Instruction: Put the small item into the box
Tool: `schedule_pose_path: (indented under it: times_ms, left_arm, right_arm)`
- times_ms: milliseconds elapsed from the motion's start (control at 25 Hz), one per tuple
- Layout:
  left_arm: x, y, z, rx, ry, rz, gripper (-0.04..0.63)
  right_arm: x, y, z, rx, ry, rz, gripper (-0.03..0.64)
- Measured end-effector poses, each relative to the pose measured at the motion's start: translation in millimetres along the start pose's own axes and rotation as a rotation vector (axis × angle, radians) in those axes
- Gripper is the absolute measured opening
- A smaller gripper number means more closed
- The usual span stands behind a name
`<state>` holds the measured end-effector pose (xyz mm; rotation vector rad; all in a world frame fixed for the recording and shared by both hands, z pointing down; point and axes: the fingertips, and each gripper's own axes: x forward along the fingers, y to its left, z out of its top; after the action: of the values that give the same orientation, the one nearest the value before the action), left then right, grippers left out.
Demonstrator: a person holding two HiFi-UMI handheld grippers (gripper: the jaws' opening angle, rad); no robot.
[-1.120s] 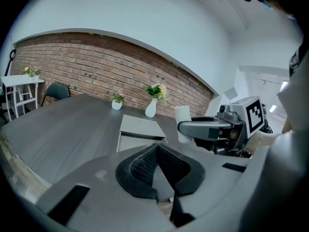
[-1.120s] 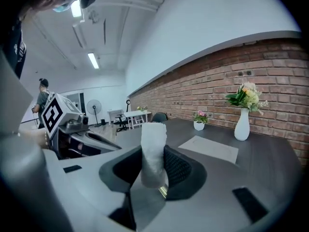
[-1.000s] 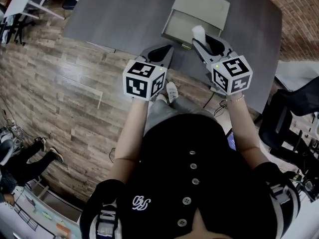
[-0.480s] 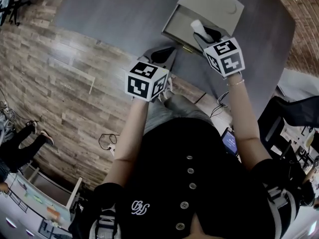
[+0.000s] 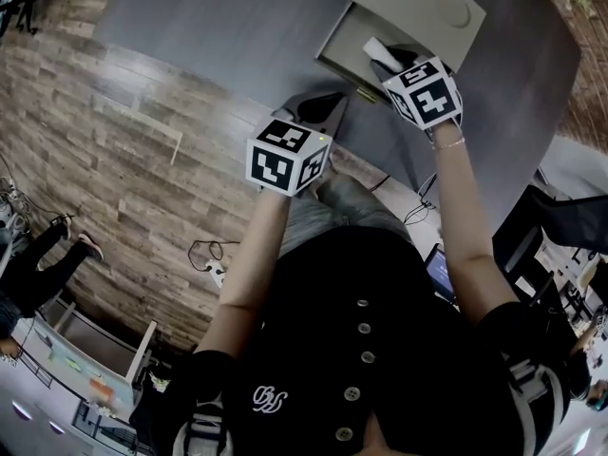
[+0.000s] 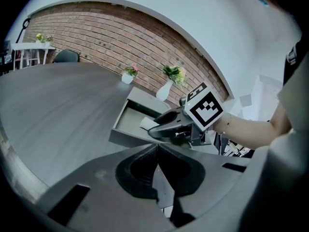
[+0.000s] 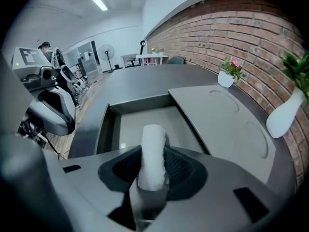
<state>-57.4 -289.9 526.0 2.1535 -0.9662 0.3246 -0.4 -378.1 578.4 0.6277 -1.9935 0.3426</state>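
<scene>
Op: Log, near end first. My left tongs?

Obs: Your left tongs [image 6: 157, 148] are pressed together, tips meeting, nothing between them. They hang at the near edge of the grey surface [image 5: 237, 27], just short of the box and to the left of your other hand.

Op: Right side?

Obs: Your right tongs [image 7: 152, 151] pinch a white roll [image 7: 153, 141]. It is upright, with its top end standing clear above the jaws. Texture looks soft; material not identifiable.

Op: Position relative to the target?

Obs: You hold the roll over the open tray of the grey box [image 7: 104, 124], toward its front wall. In the left gripper view the roll's tip falls within the tray outline. Contact with the tray floor: cannot tell. The flat lid [image 7: 217, 112] adjoins the tray on its right and has two round impressions.

Op: Beyond that?

Obs: A small white pot with pink flowers [image 7: 227, 76] and a white vase with greenery [image 7: 285, 115] stand at the surface's far edge, against a brick wall [image 7: 231, 28].
</scene>
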Motion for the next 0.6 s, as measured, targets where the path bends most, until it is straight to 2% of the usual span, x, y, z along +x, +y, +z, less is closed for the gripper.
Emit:
schedule_pose_path:
  times_ms: [160,280,600]
  left_arm:
    - [0,1,1,-0.001,0.001,-0.002,0.014]
    - [-2,0,1,0.006,0.004,-0.007,0.014]
    - [-13,-6,7,0.041,-0.008,-0.006,0.014]
  right_arm:
    - [0,-2,0,-0.004,0.006,0.003,0.157]
    - [-2,-3,1,-0.002,-0.010,-0.012,0.212]
    - [-35,4,26,0.051,-0.177,-0.029,0.236]
